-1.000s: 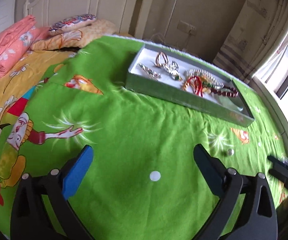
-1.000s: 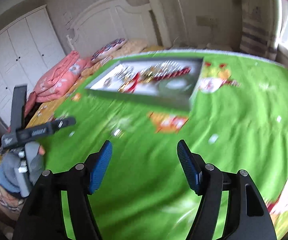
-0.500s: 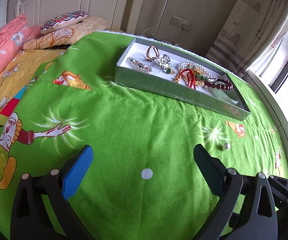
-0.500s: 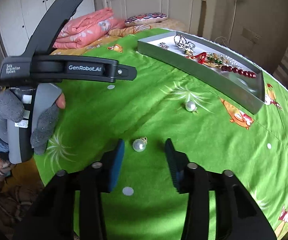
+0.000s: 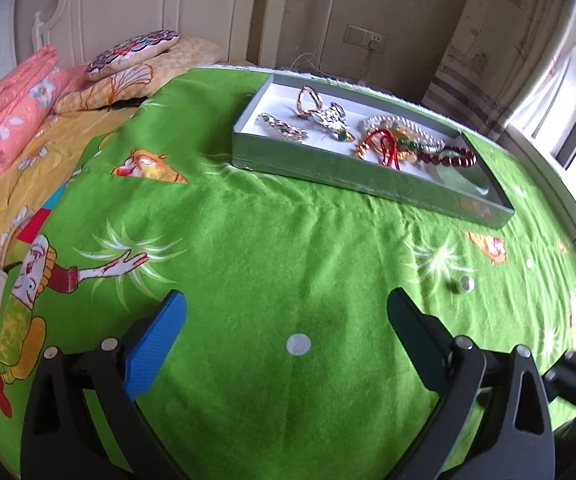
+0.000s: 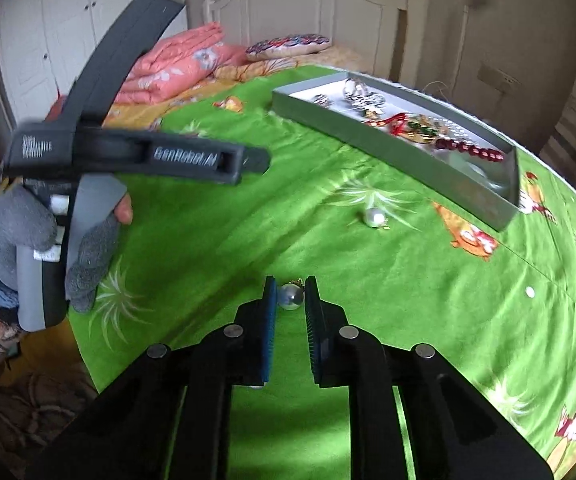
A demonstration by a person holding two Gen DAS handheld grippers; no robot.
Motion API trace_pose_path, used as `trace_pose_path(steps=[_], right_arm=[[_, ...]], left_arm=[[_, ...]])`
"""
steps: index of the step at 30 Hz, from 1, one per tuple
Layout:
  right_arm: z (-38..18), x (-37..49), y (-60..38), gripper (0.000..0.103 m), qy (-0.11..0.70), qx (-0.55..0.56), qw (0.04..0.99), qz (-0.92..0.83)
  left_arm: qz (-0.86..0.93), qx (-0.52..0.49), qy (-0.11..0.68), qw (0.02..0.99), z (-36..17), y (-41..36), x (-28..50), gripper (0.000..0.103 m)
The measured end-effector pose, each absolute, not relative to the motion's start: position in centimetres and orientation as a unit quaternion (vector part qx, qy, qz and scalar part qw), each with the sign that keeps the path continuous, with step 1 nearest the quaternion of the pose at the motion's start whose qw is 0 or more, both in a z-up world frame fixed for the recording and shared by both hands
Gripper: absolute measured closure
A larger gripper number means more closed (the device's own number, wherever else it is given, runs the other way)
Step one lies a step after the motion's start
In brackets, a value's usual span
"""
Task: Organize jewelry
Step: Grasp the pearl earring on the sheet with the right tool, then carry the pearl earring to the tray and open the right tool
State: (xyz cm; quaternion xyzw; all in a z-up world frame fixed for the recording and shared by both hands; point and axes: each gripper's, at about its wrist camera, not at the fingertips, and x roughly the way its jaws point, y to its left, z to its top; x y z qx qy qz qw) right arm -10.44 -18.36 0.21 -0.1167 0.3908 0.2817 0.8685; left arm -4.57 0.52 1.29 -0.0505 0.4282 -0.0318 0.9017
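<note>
A grey jewelry tray (image 5: 327, 168) (image 6: 407, 152) lies on the green cloth and holds rings, brooches, a red cord and bead bracelets (image 5: 457, 158). My right gripper (image 6: 290, 292) has its jaws closed around a pearl earring (image 6: 290, 297) lying on the cloth near the table's front edge. A second pearl earring (image 6: 375, 217) (image 5: 465, 283) lies loose between it and the tray. My left gripper (image 5: 286, 312) is open and empty above the cloth; its body shows in the right wrist view (image 6: 136, 156), held in a gloved hand.
The round table is covered by a green cartoon-print cloth (image 5: 248, 240). A bed with pink folded quilts (image 5: 4, 120) and a pillow (image 5: 132, 54) stands behind on the left. A curtain and window (image 5: 547, 80) are at the right.
My right gripper has swung down to the near pearl earring and narrowed its jaws around it. The left gripper has shifted slightly and stays open.
</note>
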Motion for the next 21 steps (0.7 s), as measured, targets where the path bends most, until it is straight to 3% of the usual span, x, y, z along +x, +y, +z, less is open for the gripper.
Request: trace_pose_path(steps=[12, 21], right_arm=[[1.2, -9.2, -24.8, 0.088, 0.374, -0.041, 0.893, 0.248], [1.7, -9.0, -27.6, 0.088, 0.357, 0.002, 0.903, 0.238]], left_arm=[[-0.026, 0.058, 0.430, 0.900, 1.3, -3.4, -4.5, 0.003], [-0.078, 0.075, 0.432, 0.895, 1.7, -7.9, -4.0, 0.006]])
